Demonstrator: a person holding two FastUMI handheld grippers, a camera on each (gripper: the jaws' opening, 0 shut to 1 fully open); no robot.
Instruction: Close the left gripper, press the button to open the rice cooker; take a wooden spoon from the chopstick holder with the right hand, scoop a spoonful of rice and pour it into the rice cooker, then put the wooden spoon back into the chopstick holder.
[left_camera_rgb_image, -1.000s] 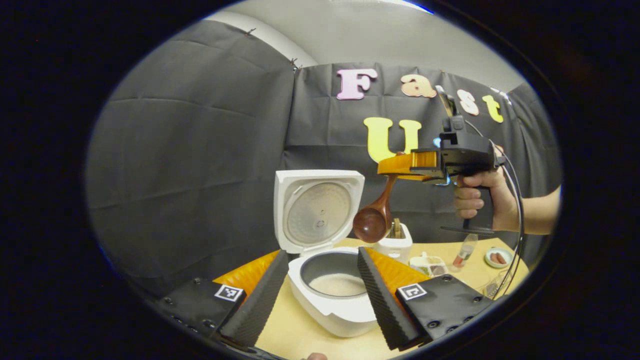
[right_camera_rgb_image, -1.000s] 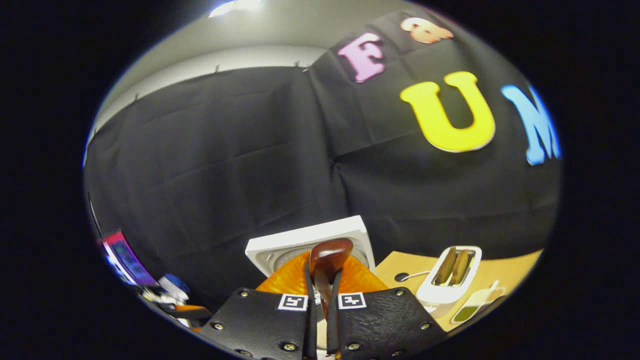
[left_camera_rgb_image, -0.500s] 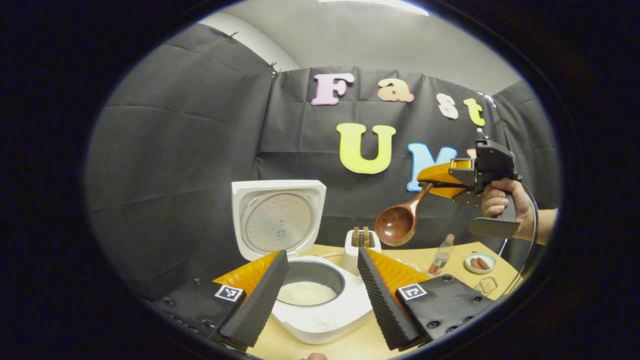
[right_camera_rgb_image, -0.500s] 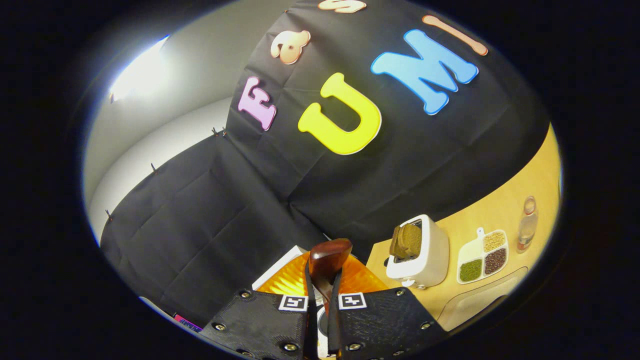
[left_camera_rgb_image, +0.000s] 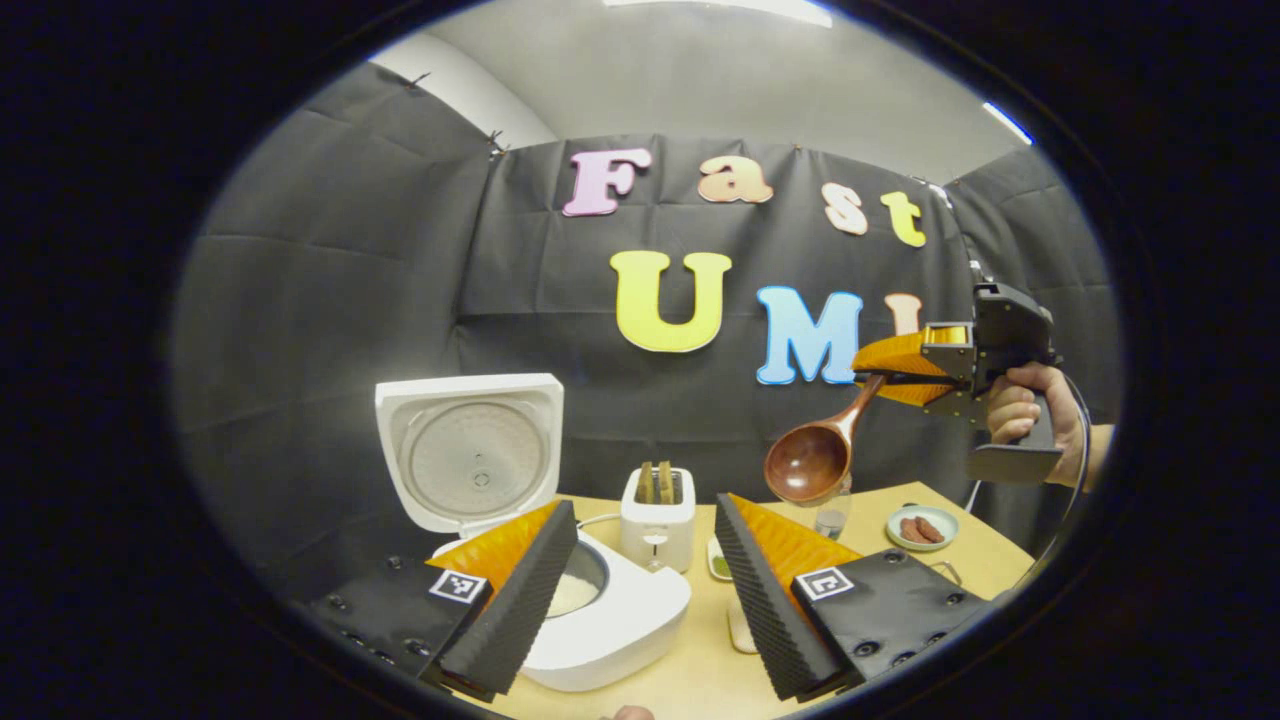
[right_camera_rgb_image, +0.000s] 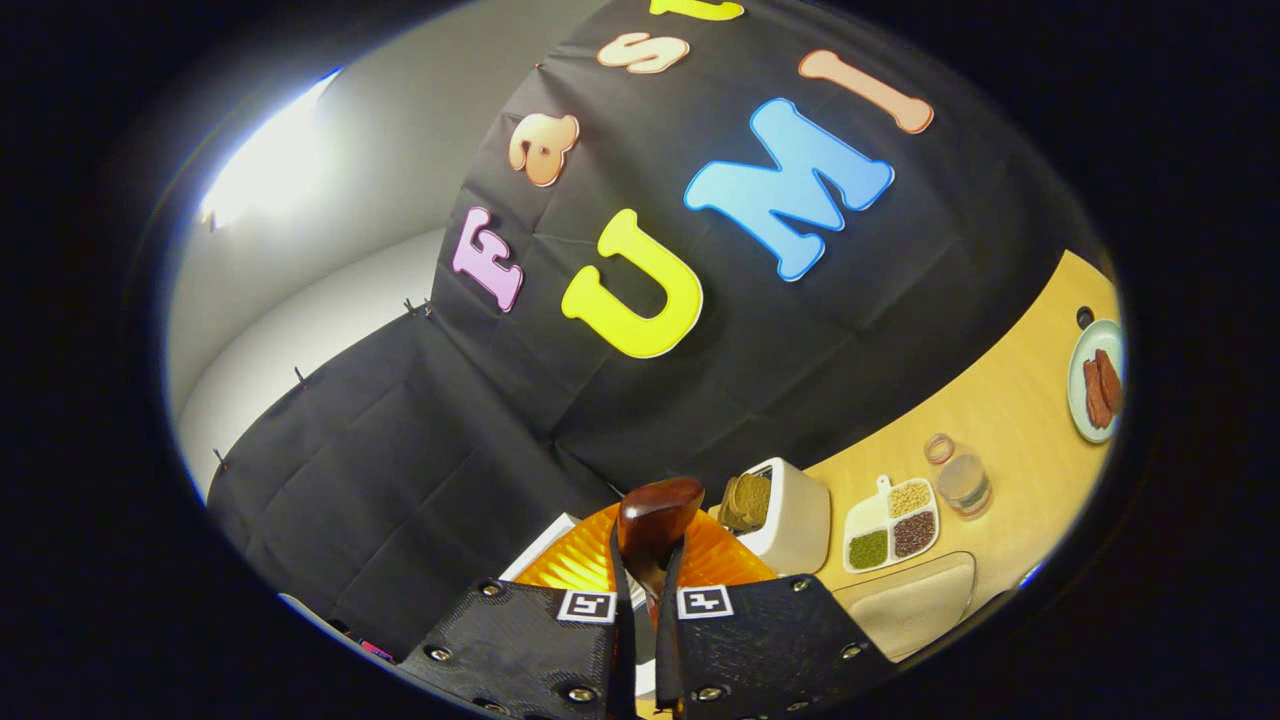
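The white rice cooker (left_camera_rgb_image: 610, 620) stands on the table at lower left with its lid (left_camera_rgb_image: 470, 450) raised upright; rice (left_camera_rgb_image: 572, 593) lies in the inner pot. My left gripper (left_camera_rgb_image: 643, 506) is open, its fingers spread on either side of the cooker's right rim, above and short of it. Farther off to the right, a hand (left_camera_rgb_image: 1020, 410) holds my right gripper (left_camera_rgb_image: 895, 362) high over the table. It is shut on the handle of the wooden spoon (left_camera_rgb_image: 812, 462), whose empty bowl hangs down. In the right gripper view the gripper (right_camera_rgb_image: 645, 575) clamps the spoon (right_camera_rgb_image: 655, 512) between its fingers.
A white toaster (left_camera_rgb_image: 658, 518) with bread stands right of the cooker, also visible as the toaster (right_camera_rgb_image: 785, 515). Beyond it are a divided dish of grains (right_camera_rgb_image: 890, 525), a glass (right_camera_rgb_image: 965, 482), a plate of sausages (right_camera_rgb_image: 1095, 380) and a beige mat (right_camera_rgb_image: 915, 598) on the wooden table (right_camera_rgb_image: 1010, 400).
The right gripper carried the spoon from above the cooker off to the right, and its view rolled toward the table's right side. The left gripper swung right, so the cooker sits farther left.
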